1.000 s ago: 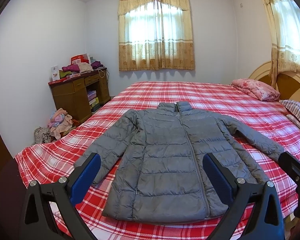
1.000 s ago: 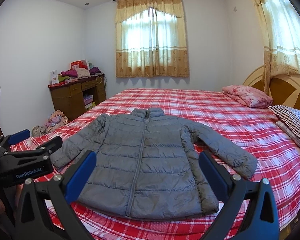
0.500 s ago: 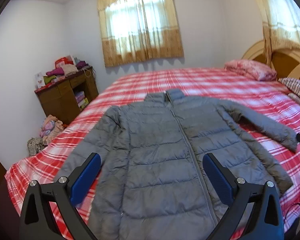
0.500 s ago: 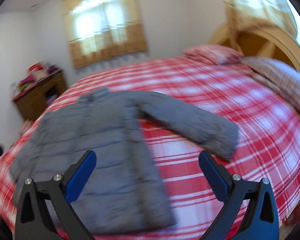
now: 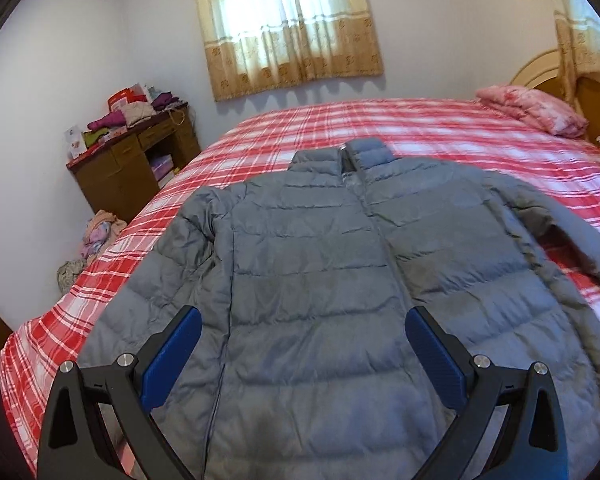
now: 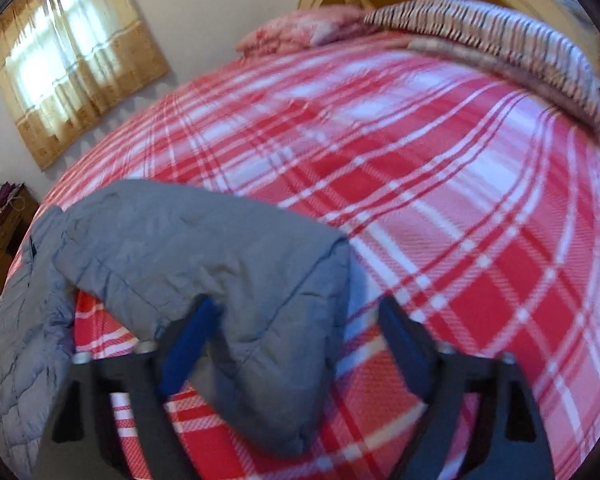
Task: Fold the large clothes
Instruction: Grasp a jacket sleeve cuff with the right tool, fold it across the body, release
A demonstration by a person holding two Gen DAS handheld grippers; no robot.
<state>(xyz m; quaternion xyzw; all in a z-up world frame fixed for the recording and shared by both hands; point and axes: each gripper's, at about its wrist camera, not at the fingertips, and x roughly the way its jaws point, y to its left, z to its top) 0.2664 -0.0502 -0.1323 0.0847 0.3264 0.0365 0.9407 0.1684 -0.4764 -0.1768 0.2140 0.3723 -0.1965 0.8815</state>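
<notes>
Step in hand: first fold, going for the jacket sleeve. The grey puffer jacket (image 5: 320, 300) lies flat, front up, zipped, spread across the foot end of the bed (image 5: 420, 132). Right claw (image 6: 296, 344) has just been closing; the sleeve cuff (image 6: 268, 320) sits between its jaws, partly draped over one pad, but the pads don't look clamped yet. Left claw (image 5: 300, 352) hangs wide open over the jacket body, holding nothing. Next, by my read: finish the pinch on the cuff, then carry the sleeve across the chest.

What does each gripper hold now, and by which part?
Nothing yet. The left gripper is open above the jacket. The right gripper has just been closing around the sleeve; its pads do not press it.
</notes>
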